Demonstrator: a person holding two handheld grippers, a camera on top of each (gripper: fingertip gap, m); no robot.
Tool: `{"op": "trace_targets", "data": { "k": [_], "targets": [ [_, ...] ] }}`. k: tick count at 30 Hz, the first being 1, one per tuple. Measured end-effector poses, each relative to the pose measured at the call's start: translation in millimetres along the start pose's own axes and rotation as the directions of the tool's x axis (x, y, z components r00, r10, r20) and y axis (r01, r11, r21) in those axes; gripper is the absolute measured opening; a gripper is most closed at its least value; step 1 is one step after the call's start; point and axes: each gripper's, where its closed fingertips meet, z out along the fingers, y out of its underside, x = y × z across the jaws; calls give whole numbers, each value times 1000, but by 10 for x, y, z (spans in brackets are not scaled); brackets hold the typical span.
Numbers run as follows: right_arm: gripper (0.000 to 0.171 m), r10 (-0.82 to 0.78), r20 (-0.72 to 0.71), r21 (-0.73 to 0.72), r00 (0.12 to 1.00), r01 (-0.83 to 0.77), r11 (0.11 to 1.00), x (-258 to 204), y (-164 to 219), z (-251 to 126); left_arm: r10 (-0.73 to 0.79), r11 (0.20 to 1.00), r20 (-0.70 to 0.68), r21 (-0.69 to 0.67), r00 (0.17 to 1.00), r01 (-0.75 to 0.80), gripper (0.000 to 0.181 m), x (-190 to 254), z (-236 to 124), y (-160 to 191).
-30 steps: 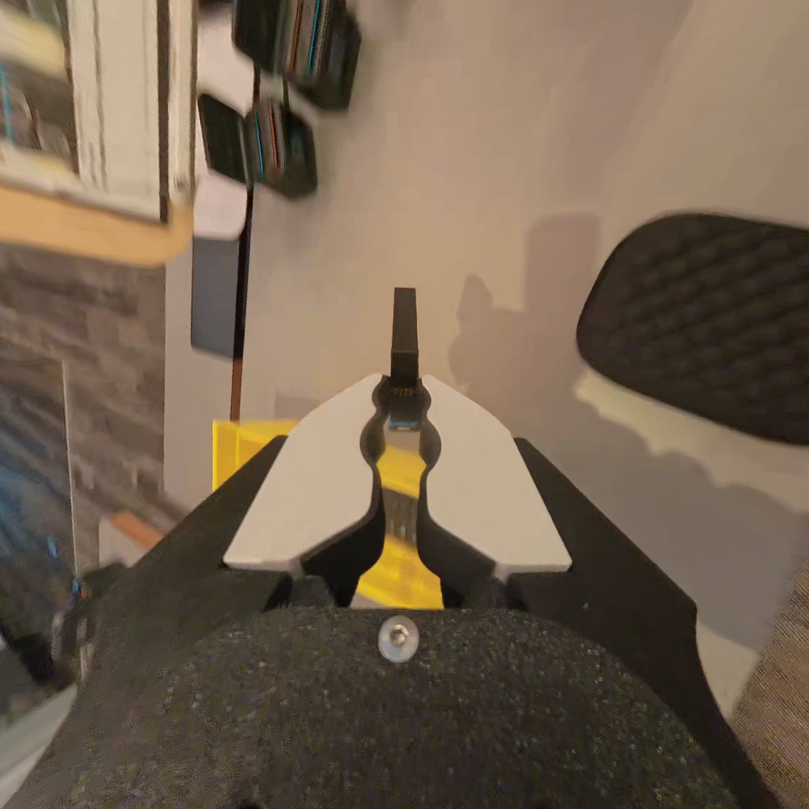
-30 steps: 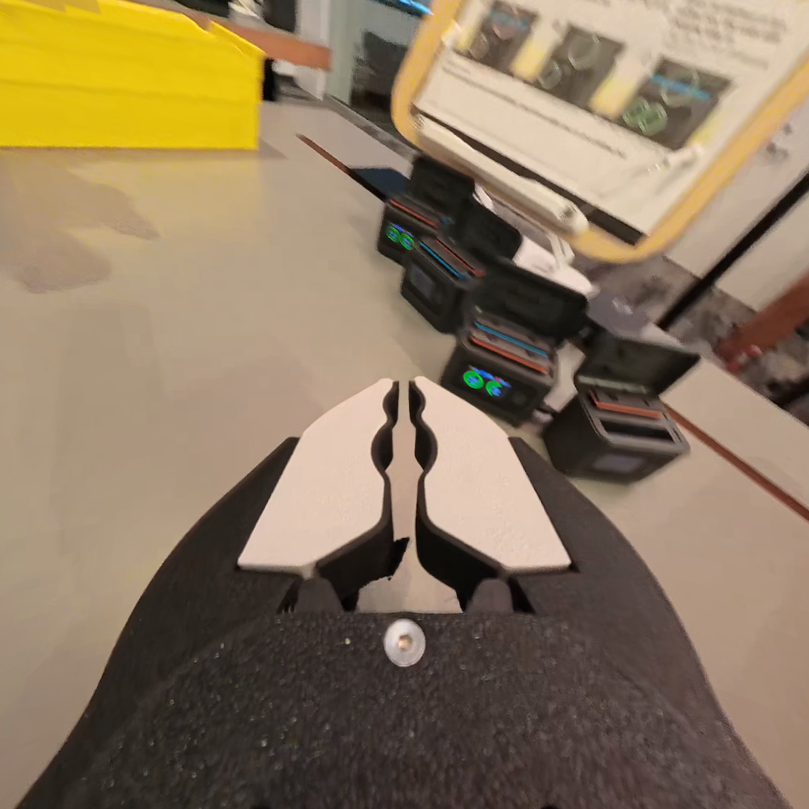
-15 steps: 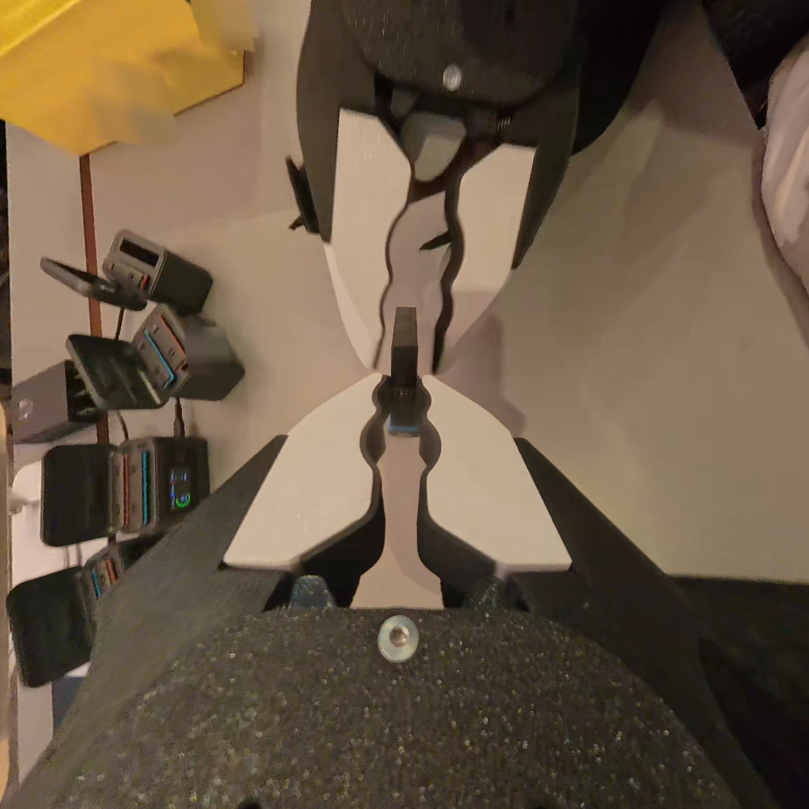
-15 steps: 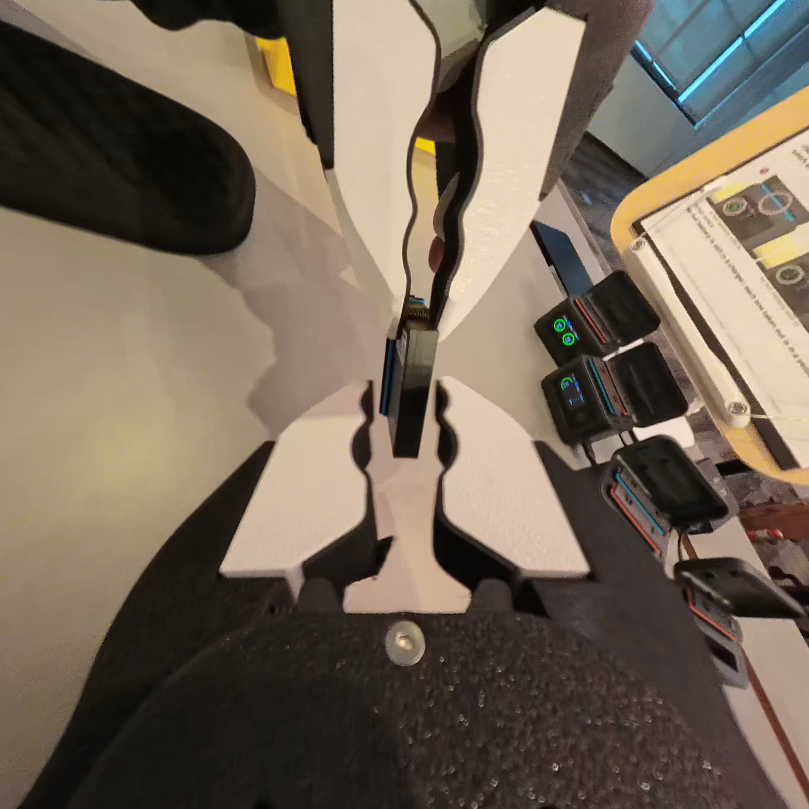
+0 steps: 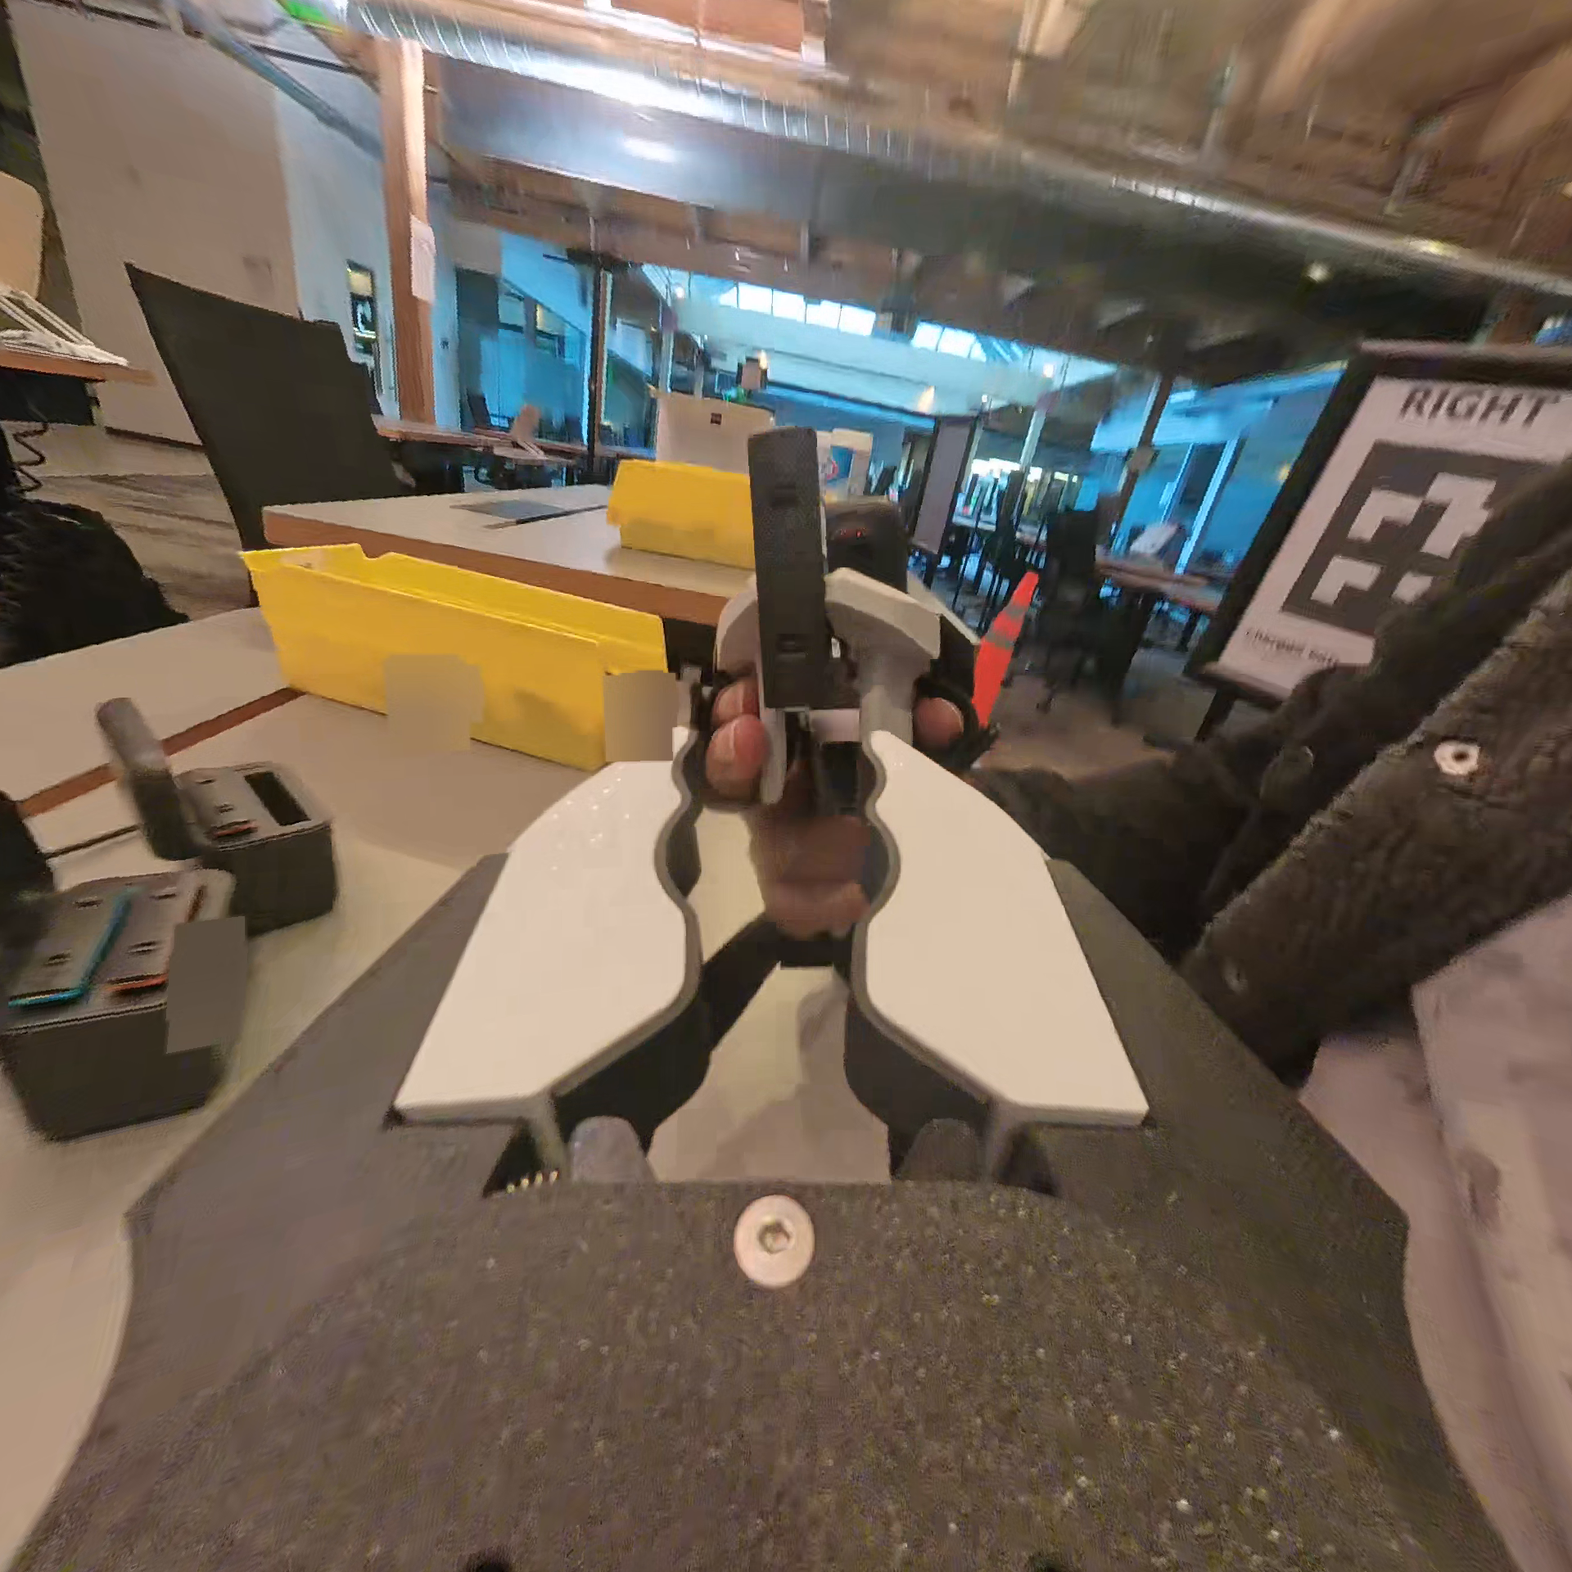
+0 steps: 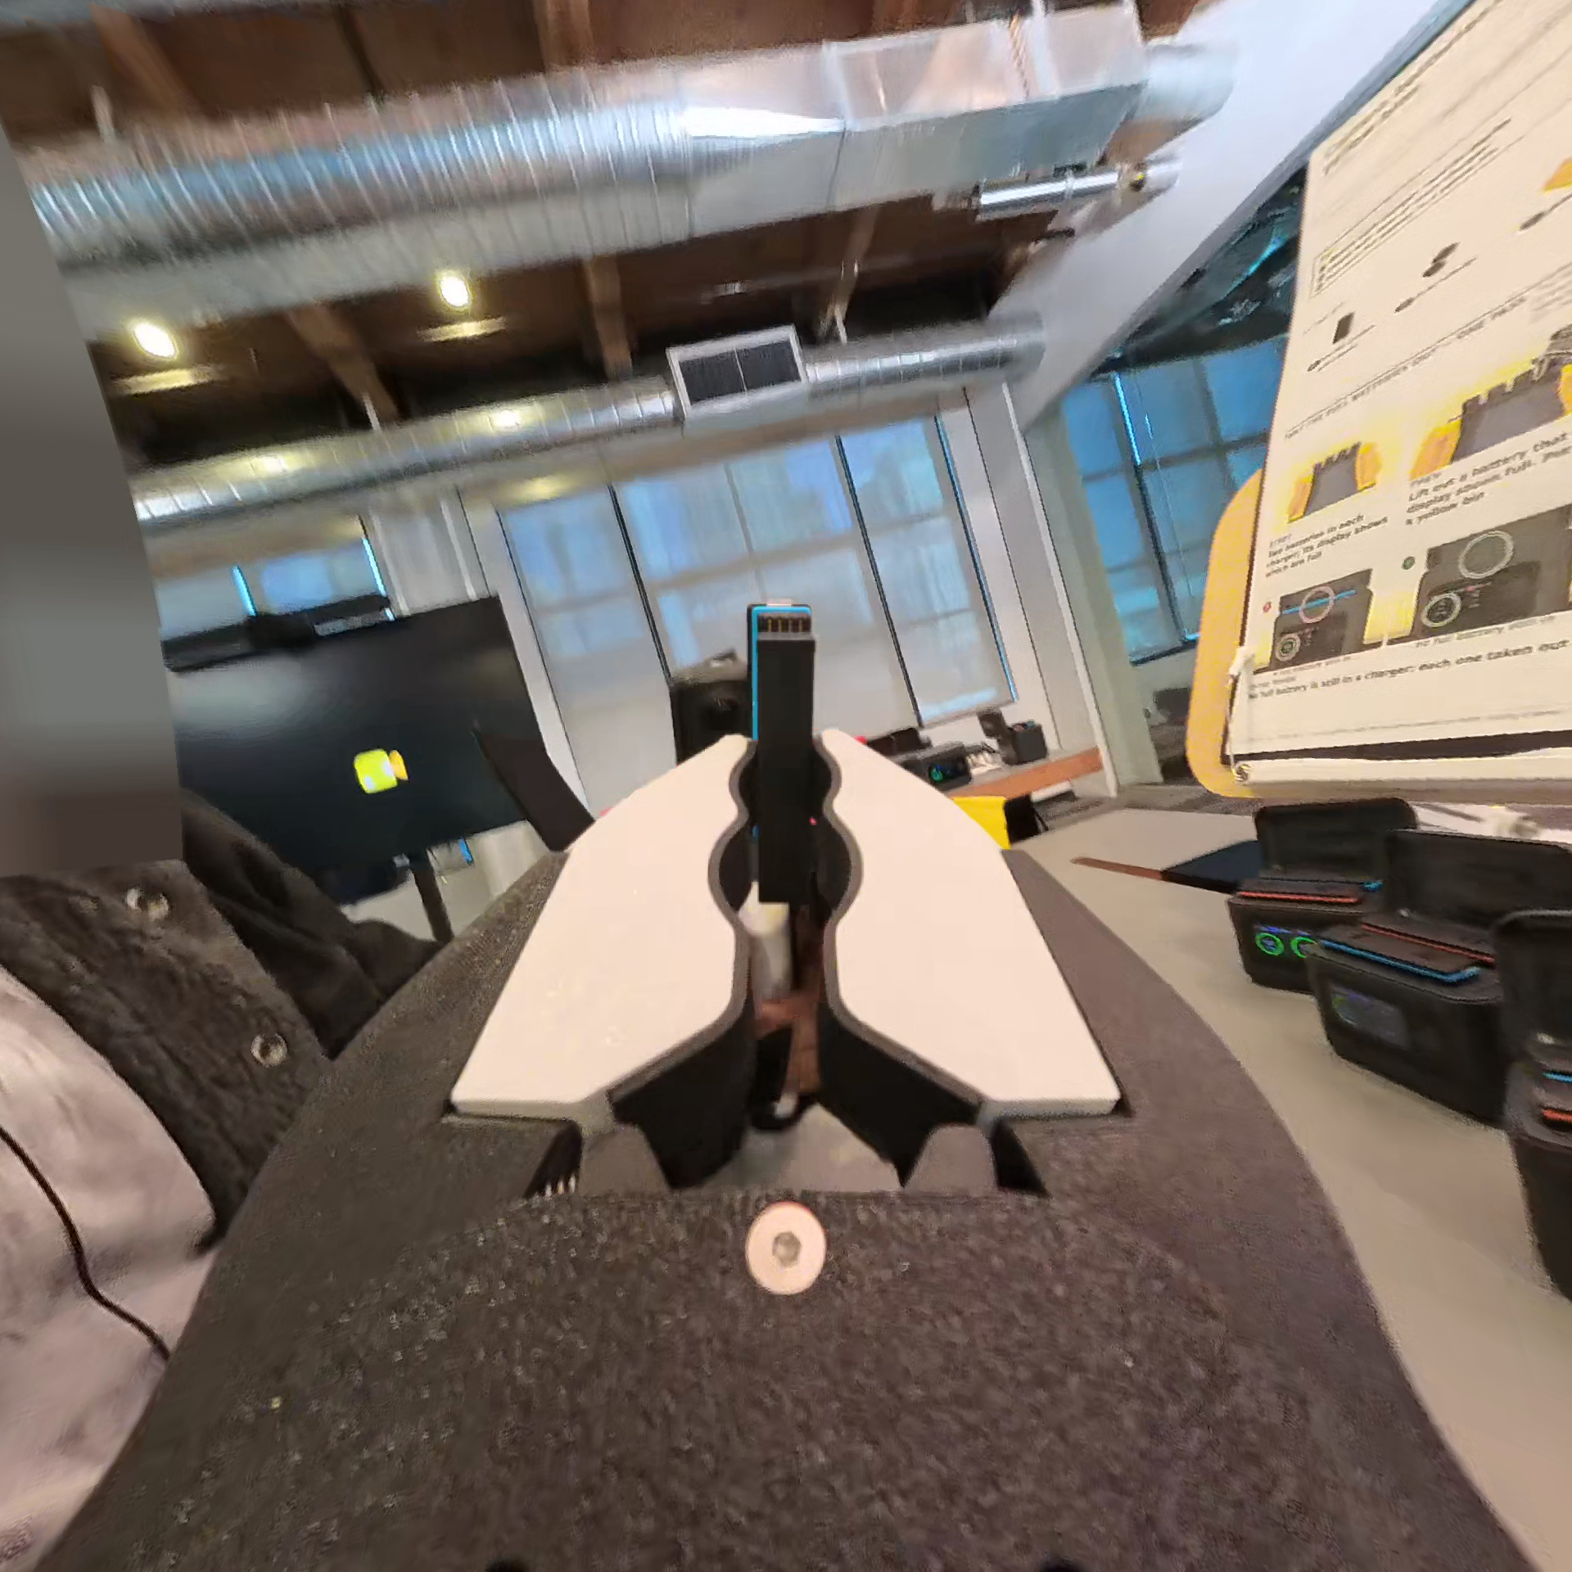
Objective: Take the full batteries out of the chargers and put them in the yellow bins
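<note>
One battery (image 6: 781, 748) is squeezed upright by the right tool (image 6: 783, 753) at mid frame. The left tool (image 5: 776, 757) is held wide and empty. The battery could be dropped if swung fast toward the yellow bin (image 5: 442, 629), left of middle.
</note>
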Motion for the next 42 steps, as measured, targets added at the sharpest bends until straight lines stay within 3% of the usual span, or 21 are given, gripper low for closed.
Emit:
{"op": "trace_targets", "data": {
  "k": [10, 13, 16, 19, 23, 26, 28, 33, 36, 39, 42],
  "targets": [
    [11, 54, 31, -20, 998, -53, 998, -28, 175, 40, 21, 993, 56, 112, 998, -27, 15, 35, 127, -43],
    [11, 41, 43, -128, 998, -36, 991, -4, 307, 12, 24, 999, 32, 34, 999, -25, 15, 19, 90, 5],
    [15, -85, 31, -300, 996, 90, 950, 62, 429, -43, 88, 991, 32, -103, 996, -84, 15, -41, 0, 103],
    [24, -276, 25, -466, 961, 256, 847, 190, 466, -143, 182, 955, 63, -250, 981, -161, 15, -128, -97, 239],
    [27, -518, 90, -669, 851, 437, 601, 328, 510, -280, 300, 856, 87, -465, 950, -227, 15, -263, -157, 568],
    [30, -575, 205, -772, 792, 492, 402, 349, 632, -367, 317, 813, 52, -529, 947, -243, 15, -242, -124, 760],
    [31, -557, 259, -792, 789, 504, 345, 327, 693, -400, 303, 811, 29, -533, 953, -242, 15, -212, -106, 825],
    [35, -410, 292, -825, 864, 444, 350, 277, 882, -524, 288, 813, -19, -524, 957, -255, 15, -152, -111, 863],
    [18, -419, 253, -808, 872, 429, 403, 294, 914, -492, 278, 824, -18, -510, 960, -248, 15, -160, -110, 858],
    [14, -479, 145, -784, 866, 396, 478, 355, 818, -423, 263, 877, 85, -437, 961, -202, 17, -301, -97, 723],
    [13, -651, 16, -748, 759, 441, 496, 554, 592, -368, 163, 941, 277, -331, 947, -65, 23, -591, -172, 548]
  ]
}}
